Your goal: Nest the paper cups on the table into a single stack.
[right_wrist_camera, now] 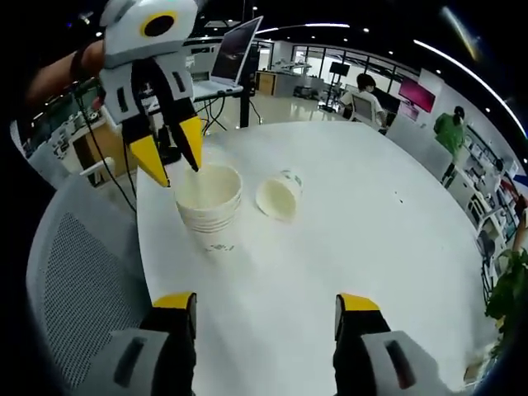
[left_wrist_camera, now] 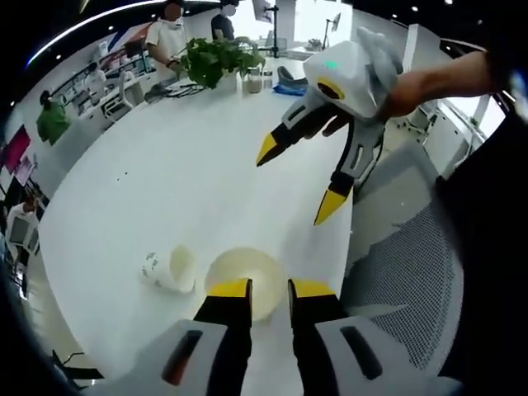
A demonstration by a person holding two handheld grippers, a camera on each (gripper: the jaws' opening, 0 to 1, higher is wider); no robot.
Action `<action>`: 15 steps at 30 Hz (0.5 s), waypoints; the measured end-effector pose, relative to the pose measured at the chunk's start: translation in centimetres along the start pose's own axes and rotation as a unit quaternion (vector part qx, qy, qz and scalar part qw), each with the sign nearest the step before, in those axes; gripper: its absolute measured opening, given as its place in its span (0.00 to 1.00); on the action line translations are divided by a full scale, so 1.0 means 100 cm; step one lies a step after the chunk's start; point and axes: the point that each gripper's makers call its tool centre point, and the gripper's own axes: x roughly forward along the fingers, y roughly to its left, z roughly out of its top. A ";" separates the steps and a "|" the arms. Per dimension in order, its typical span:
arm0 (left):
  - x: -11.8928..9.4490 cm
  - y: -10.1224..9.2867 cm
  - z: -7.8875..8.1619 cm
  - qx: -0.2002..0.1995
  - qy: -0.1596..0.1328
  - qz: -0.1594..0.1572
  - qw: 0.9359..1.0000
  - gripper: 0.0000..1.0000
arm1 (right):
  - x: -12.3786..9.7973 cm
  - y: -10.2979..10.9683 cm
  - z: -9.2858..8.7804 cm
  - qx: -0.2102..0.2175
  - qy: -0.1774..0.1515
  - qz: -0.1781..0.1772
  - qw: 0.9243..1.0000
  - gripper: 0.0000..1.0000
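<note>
In the left gripper view, your left tool (left_wrist_camera: 268, 287) sits low over the white bench (left_wrist_camera: 165, 181), its yellow-tipped jaws closed on the near rim of the upright cup stack (left_wrist_camera: 247, 276). Just left of that stack, a single paper cup (left_wrist_camera: 171, 269) lies on its side on the bench, mouth turned toward the stack, close to it but apart. Your right tool (left_wrist_camera: 297, 177) comes in from the upper right, held in a hand (left_wrist_camera: 396, 91), jaws spread and holding nothing, above the bench and well clear of both cups. A potted plant (left_wrist_camera: 216, 59) stands at the far end of the bench, and a grey mesh chair (left_wrist_camera: 412, 272) is at the right.

In the right gripper view, your right tool (right_wrist_camera: 266, 305) has its jaws wide apart with nothing between them, over bare bench (right_wrist_camera: 346, 214). Ahead, the cup stack (right_wrist_camera: 209, 205) stands upright near the bench edge, several rims showing one under another. Your left tool (right_wrist_camera: 175, 161) reaches down from above and pinches the stack's rim. The tipped paper cup (right_wrist_camera: 278, 196) lies just right of the stack, its mouth facing you. An open laptop (right_wrist_camera: 231, 58) sits on a desk beyond.
</note>
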 end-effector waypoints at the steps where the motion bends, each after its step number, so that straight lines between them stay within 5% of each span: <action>1: -0.001 -0.001 0.000 0.000 0.000 0.001 1.000 0.15 | 0.000 0.000 0.001 0.000 0.000 -0.001 1.000 0.68; 15: -0.014 0.022 -0.010 -0.045 -0.044 0.055 0.996 0.31 | 0.005 -0.004 0.006 0.029 -0.013 -0.014 0.999 0.65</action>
